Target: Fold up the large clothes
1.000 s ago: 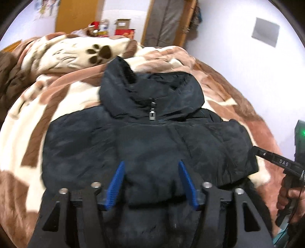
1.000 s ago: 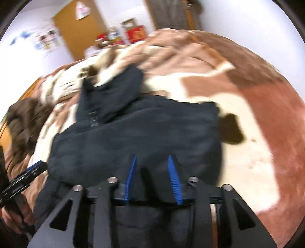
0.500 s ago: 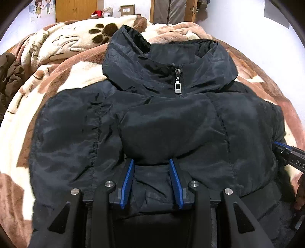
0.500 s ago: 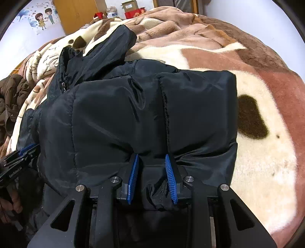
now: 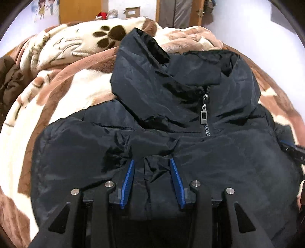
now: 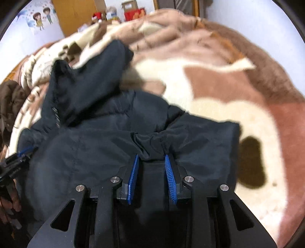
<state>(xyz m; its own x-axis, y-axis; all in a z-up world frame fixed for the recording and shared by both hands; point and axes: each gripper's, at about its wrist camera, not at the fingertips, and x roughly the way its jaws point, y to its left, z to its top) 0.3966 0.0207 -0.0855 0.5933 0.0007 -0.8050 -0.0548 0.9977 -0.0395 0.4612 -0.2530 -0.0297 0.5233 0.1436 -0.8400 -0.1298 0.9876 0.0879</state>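
Observation:
A large black padded jacket (image 5: 171,122) lies front up on the bed, collar far from me, with a silver zip pull (image 5: 203,115) at the neck. It also shows in the right wrist view (image 6: 106,145). My left gripper (image 5: 151,162) is shut on a bunch of the jacket's lower hem near the middle. My right gripper (image 6: 150,155) is shut on a bunch of hem toward the jacket's right side. Both hold the hem folded up over the body. The right gripper's tip (image 5: 291,149) shows at the left view's right edge.
A brown and cream plush blanket (image 6: 219,80) with a paw print (image 5: 110,36) covers the bed. A dark brown garment (image 5: 9,84) lies at the left. Wooden doors, a cardboard box (image 5: 131,12) and a white wall stand behind the bed.
Both grippers closed on the jacket's hem and carried it forward toward the collar. The hem now lies nearer the zip pull, and more of the lower body is folded under.

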